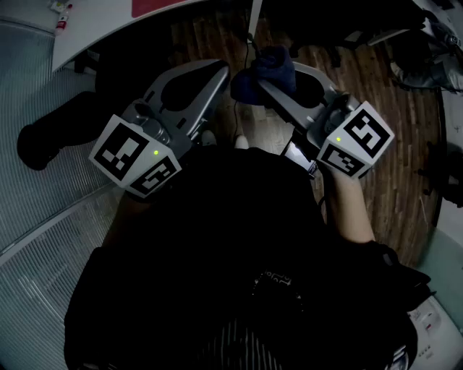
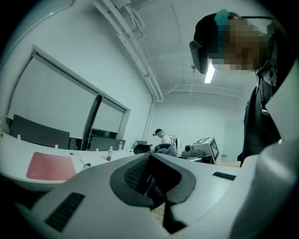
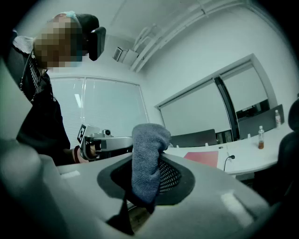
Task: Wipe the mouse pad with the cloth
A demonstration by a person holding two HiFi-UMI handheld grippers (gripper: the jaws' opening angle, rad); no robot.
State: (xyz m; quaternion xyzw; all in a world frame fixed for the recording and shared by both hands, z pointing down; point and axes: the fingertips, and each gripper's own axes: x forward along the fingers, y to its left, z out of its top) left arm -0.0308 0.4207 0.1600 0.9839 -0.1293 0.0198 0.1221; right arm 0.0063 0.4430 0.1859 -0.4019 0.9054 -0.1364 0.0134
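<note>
A blue-grey cloth [image 3: 147, 158] sticks up from between the jaws of my right gripper [image 3: 144, 189], which is shut on it. From the head view the cloth [image 1: 266, 71] is a dark blue bundle at that gripper's tip [image 1: 262, 85], held over the floor in front of my body. My left gripper [image 1: 221, 71] is level with it, just to its left, jaws together and holding nothing. The red mouse pad [image 1: 155, 6] lies on the white table [image 1: 108, 22] ahead. It also shows as a pink sheet in the left gripper view [image 2: 50, 165] and the right gripper view [image 3: 202, 158].
Wooden floor [image 1: 391, 123] lies under both grippers. A small bottle [image 2: 109, 154] and a cable [image 3: 229, 161] sit on the curved table. Dark chairs [image 2: 39, 133] line the far side. Another person [image 2: 163, 137] stands at the back of the room.
</note>
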